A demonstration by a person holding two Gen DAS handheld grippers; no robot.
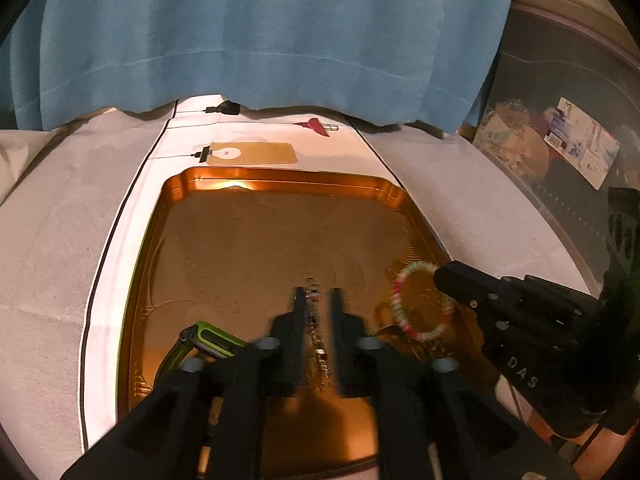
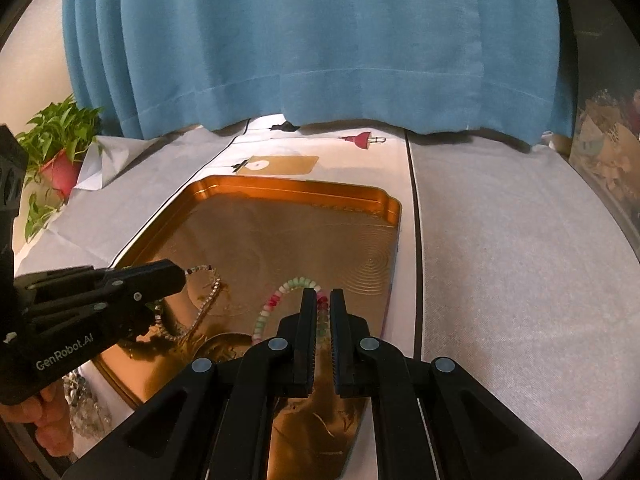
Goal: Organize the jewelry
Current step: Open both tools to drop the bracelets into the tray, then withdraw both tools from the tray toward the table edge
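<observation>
Count: two bracelets, one copper tray point(image 2: 248, 188), one green-black watch point(image 1: 208, 340). Left gripper point(image 1: 318, 300) nearly closed on the thin crystal chain bracelet point(image 2: 208, 300), which looks partly lifted, hard to confirm. Right gripper point(image 2: 323, 300) pinches the pink-green-white bead bracelet point(image 2: 280, 296), its loop resting on the tray's right side.
</observation>
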